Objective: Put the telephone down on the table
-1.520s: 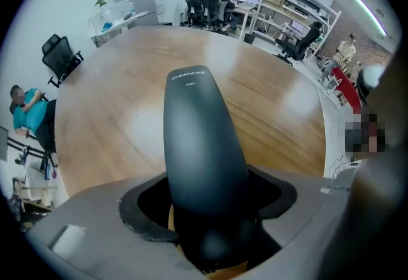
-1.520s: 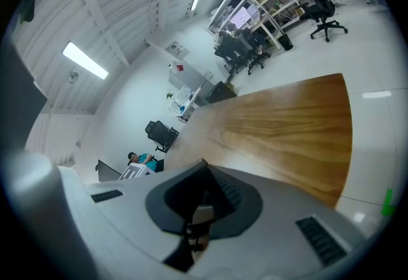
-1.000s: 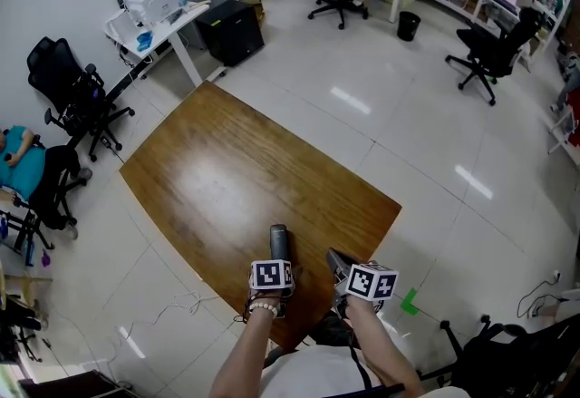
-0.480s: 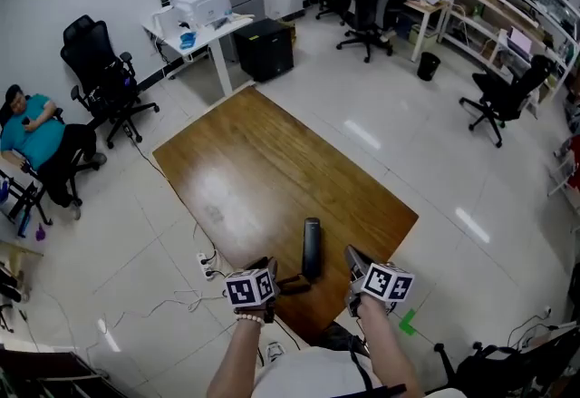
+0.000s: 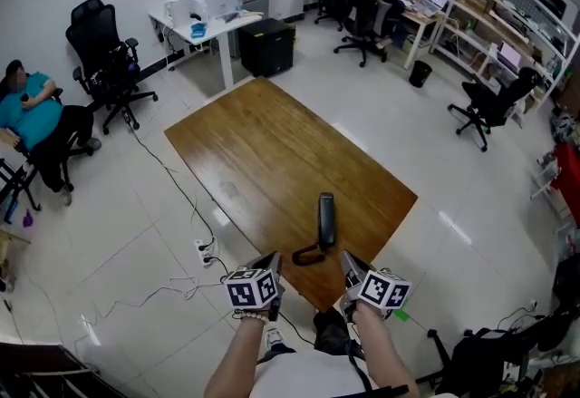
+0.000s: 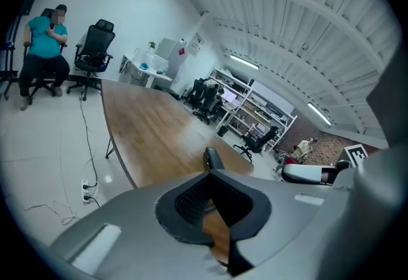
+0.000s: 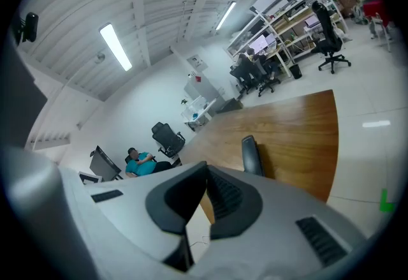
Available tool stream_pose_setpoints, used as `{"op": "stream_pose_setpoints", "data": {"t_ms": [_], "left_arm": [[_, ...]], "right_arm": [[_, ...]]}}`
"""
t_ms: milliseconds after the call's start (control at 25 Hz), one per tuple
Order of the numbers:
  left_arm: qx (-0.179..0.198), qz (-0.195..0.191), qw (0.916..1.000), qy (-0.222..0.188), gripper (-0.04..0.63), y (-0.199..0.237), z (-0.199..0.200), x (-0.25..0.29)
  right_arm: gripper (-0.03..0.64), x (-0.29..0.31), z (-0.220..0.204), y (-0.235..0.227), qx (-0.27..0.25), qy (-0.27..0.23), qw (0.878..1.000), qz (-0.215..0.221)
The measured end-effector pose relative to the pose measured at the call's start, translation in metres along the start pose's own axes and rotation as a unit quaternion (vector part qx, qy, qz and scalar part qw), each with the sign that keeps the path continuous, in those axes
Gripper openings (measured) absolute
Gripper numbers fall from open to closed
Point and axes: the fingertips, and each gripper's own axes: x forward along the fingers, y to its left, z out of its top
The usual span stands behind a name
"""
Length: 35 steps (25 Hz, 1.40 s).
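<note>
The black telephone handset (image 5: 326, 218) lies flat on the brown wooden table (image 5: 254, 142) near its near corner, with its cord looped (image 5: 308, 255) beside it toward me. My left gripper (image 5: 271, 263) hangs just off the table's near edge, shut and empty, a short way from the cord. My right gripper (image 5: 350, 263) sits beside it, also off the edge, shut with nothing in it. Past the closed jaws of the left gripper view, the handset (image 6: 212, 159) rests on the table (image 6: 140, 119). It also shows in the right gripper view, the handset (image 7: 252, 154) lying on the table (image 7: 299, 125).
A person in a teal shirt (image 5: 27, 115) sits at the far left beside black office chairs (image 5: 104, 47). A white desk with a printer (image 5: 210, 2) and a black cabinet (image 5: 266, 46) stand beyond the table. A power strip and cables (image 5: 203, 251) lie on the floor at left.
The left gripper has let go of the handset, shut, and drawn back off the table edge. The right gripper has drawn back too. The handset now lies alone on the table.
</note>
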Motion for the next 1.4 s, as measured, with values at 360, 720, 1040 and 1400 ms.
{"op": "stream_pose_setpoints", "data": {"t_ms": [360, 720, 1040, 1400], "left_arm": [[0.028, -0.012, 0.9987, 0.041, 0.002, -0.037, -0.039, -0.024], [0.032, -0.002, 0.9987, 0.039, 0.002, -0.078, -0.078, -0.053], [0.039, 0.020, 0.9986, 0.028, 0.002, -0.125, -0.135, -0.099], [0.029, 0.049, 0.9984, -0.005, 0.002, -0.148, -0.167, -0.160]], "right_arm": [[0.003, -0.057, -0.029, 0.002, -0.006, 0.005, 1.000, -0.030], [0.003, -0.117, -0.064, -0.006, -0.004, 0.015, 1.000, -0.013], [0.003, -0.180, -0.098, -0.014, -0.004, 0.021, 0.999, 0.023], [0.003, -0.219, -0.136, -0.003, -0.005, 0.037, 0.997, 0.064]]}}
